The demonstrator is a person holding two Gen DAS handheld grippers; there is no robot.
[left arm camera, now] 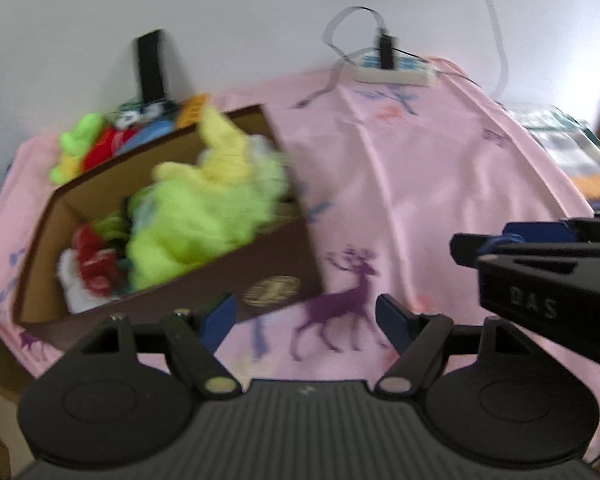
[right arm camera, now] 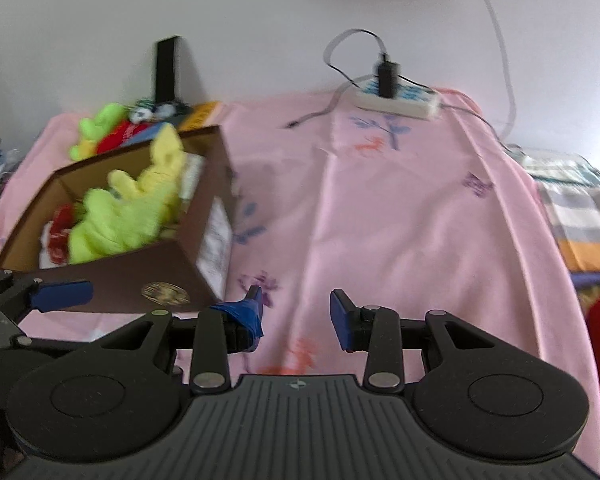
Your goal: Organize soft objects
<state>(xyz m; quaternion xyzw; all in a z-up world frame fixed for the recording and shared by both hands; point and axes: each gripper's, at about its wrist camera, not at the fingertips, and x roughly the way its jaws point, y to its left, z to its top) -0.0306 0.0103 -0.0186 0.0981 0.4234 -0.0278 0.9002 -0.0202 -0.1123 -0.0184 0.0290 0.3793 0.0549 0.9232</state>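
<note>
Covered by a pink cloth with deer prints, from near edge to far wall. Sitting at far left on the cloth: a brown box, long axis running from near left to far right, open top upward, one corner pointing toward the near right. Heaped inside: soft toys, lime green and pale yellow on top, red and white at the left end; the yellow one standing up past the far rim. More soft toys, green, red and blue, lying just beyond the box by the wall. At far right, a white power strip with a black plug. Left tool spread wide, holding nothing, just near the box's front wall. Right tool also spread, empty, above bare cloth right of the box.
</note>
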